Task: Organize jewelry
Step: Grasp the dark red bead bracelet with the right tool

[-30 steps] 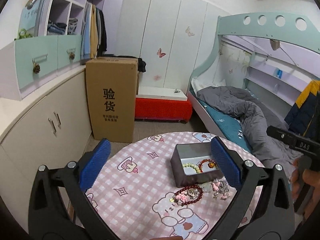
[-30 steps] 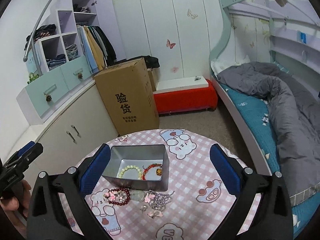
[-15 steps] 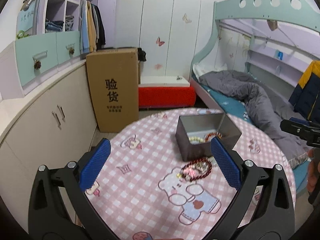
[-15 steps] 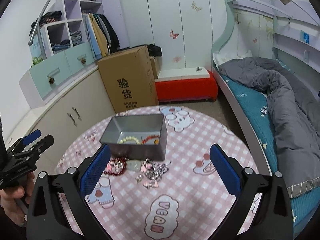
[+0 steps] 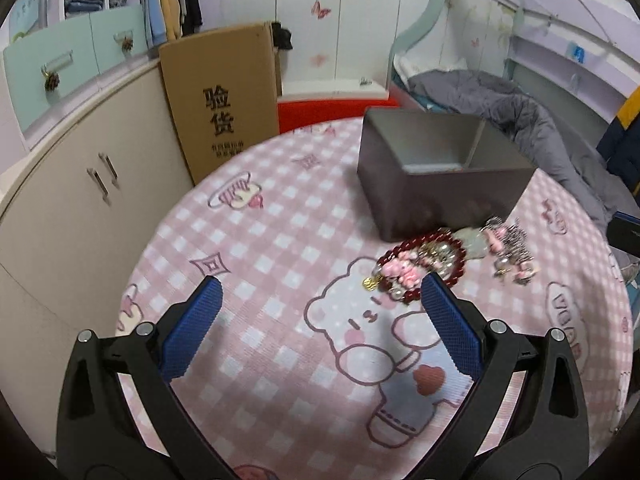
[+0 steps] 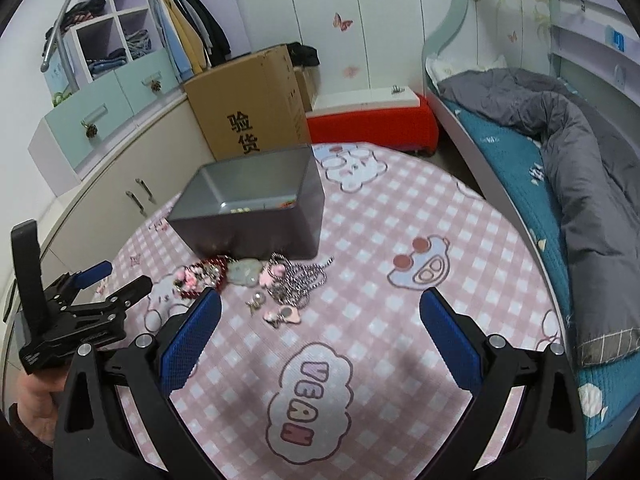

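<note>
A grey metal box [image 5: 444, 172] stands on the round pink checked table [image 5: 280, 240]; it also shows in the right wrist view [image 6: 256, 204], with beads just visible inside. A dark red bead bracelet [image 5: 424, 268] with pink charms lies in front of it, and it appears in the right wrist view [image 6: 202, 276]. A pale green pendant [image 6: 244, 272], a silver chain pile [image 6: 298, 280] and small pink pieces [image 6: 282, 314] lie beside it. My left gripper [image 5: 320, 320] is open, low over the table, its right finger near the bracelet. My right gripper [image 6: 320, 328] is open and empty.
A tall cardboard box [image 5: 224, 104] stands on the floor behind the table, next to cream cabinets [image 5: 80, 184]. A red bench [image 6: 372, 124] and a bed with a grey duvet [image 6: 560, 128] lie to the right. The left gripper is seen at the table's left edge [image 6: 80, 312].
Both grippers have dropped lower and closer to the table and the jewelry. The box and bracelet now fill more of both views. Both stay open.
</note>
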A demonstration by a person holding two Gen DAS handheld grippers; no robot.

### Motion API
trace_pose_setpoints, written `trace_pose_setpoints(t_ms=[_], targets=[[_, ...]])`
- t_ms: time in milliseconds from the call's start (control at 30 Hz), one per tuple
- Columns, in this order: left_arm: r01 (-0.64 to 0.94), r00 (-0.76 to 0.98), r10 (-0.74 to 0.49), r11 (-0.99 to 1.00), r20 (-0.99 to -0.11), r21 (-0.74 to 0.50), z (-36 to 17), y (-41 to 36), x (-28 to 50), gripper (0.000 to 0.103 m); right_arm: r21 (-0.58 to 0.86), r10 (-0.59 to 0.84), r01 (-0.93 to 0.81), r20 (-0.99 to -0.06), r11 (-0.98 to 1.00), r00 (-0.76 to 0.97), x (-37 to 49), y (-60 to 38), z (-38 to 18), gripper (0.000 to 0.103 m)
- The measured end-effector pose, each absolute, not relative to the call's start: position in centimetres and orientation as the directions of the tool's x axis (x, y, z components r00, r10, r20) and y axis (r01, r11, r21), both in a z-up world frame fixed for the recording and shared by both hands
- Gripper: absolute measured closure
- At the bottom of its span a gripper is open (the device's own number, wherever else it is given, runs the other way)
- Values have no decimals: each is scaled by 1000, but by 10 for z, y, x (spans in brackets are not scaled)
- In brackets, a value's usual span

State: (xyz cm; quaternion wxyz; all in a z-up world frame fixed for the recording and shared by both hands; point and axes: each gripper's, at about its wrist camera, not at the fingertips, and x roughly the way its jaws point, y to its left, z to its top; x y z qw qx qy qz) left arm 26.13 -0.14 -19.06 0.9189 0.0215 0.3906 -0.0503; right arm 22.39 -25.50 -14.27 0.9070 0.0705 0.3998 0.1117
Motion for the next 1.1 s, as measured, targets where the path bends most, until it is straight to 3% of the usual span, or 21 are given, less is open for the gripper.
trace_pose_setpoints(t_ms=[267,367,533,800,1100], targets=[[133,635,-72,991,-769,17,-210,-8,281,13,230,269,-146,-730,962,628,230,-253,-156,7],[143,628,-85,990,-773,8,-211,-9,287,21,232,274,-149,-735,961,621,232,-251,-159,7],[210,615,-152,977,-774,-25,-209,-19,291,65,236,282,-157,-739,959,612,233,-246,-163,7],[286,590,-254,953,-766,-96,-208,-25,282,92,249,324,-207,-737,946,594,236,-229,-166,7],[268,631,-268,956,-728,-119,-191,9,251,92,254,372,-279,-741,926,559,238,-201,-171,7]])
